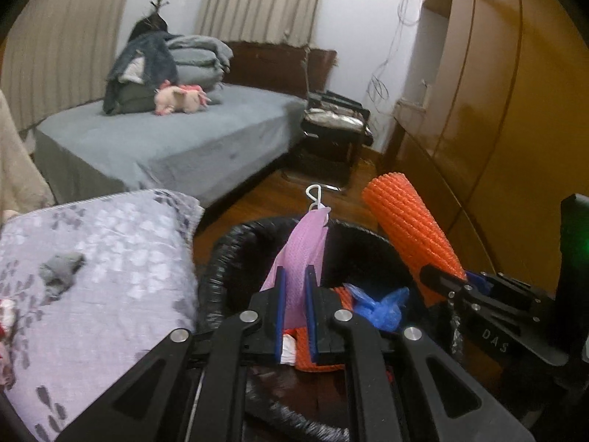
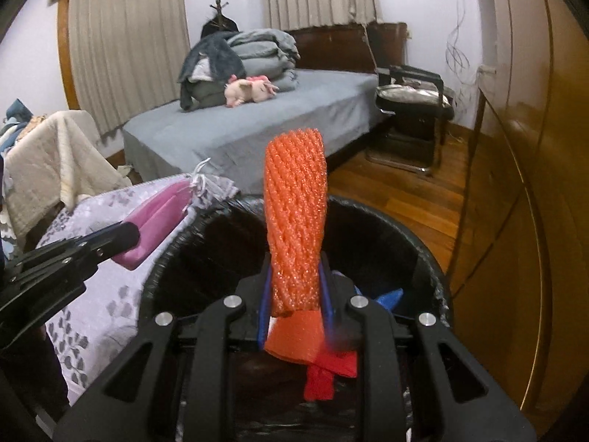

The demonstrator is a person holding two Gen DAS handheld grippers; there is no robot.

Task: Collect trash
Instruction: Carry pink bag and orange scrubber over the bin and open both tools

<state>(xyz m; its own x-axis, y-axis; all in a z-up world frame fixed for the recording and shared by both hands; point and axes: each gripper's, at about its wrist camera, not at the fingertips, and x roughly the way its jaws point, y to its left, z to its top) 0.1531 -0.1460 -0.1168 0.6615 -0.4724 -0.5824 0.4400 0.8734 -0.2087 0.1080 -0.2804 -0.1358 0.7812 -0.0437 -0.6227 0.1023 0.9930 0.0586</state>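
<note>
My left gripper pinches a pink mask; my right gripper clamps orange foam netting; the bin sits just below both.

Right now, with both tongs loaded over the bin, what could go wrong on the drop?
1. The pink mesh face mask, pinched in the left tongs, hangs near the rim of the black-lined trash bin; released here, it may land on the floral purple bedspread.
2. The long orange foam net sleeve in the right tongs stands upright and could tip over the rim.
</note>
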